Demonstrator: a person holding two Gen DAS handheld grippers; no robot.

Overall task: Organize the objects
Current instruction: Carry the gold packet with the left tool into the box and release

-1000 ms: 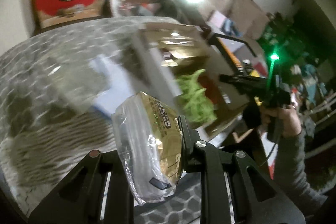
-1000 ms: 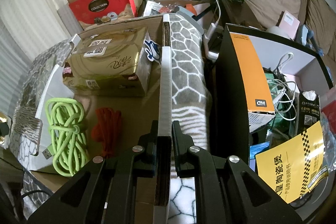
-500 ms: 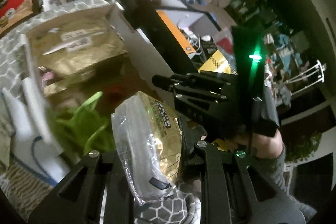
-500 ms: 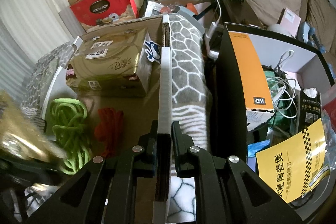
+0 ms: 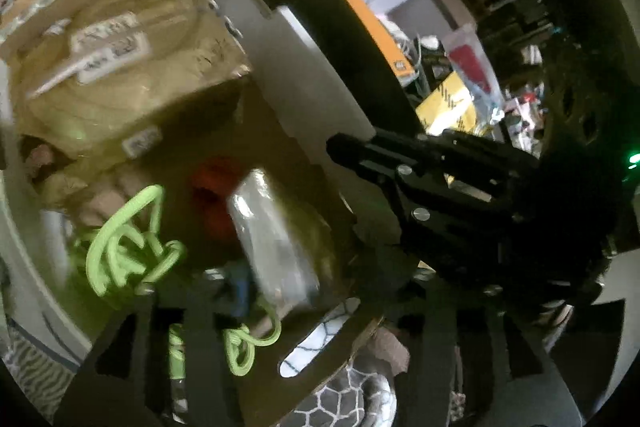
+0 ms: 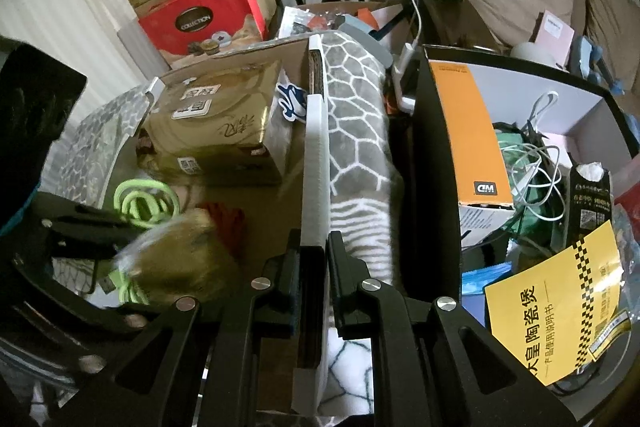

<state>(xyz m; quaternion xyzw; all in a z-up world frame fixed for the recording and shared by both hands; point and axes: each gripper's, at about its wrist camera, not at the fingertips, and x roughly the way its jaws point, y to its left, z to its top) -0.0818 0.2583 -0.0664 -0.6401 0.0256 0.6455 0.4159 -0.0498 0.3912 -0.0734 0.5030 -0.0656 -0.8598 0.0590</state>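
Observation:
A small gold tissue pack in clear wrap (image 5: 280,239) (image 6: 180,259) is blurred just above the floor of the open cardboard box (image 6: 296,67), over the green rope (image 5: 120,251) (image 6: 144,203) and a red bundle (image 5: 216,183). My left gripper (image 5: 304,291) hangs over it with its jaws opening; the pack lies between the fingers, and the pads no longer press it. My right gripper (image 6: 316,255) (image 5: 360,155) is shut on the box's white-edged right wall (image 6: 316,147). A large gold tissue package (image 6: 212,131) (image 5: 120,59) fills the far end of the box.
A grey honeycomb blanket (image 6: 356,131) lies under and beside the box. To the right stands a black bin (image 6: 436,163) with an orange box (image 6: 468,131), cables and a yellow manual (image 6: 560,307). Red gift boxes (image 6: 200,19) are stacked behind.
My left gripper swung from over the blanket to above the box and sank toward it. Its jaws have spread and the small gold pack has slipped out. The right gripper kept still on the wall.

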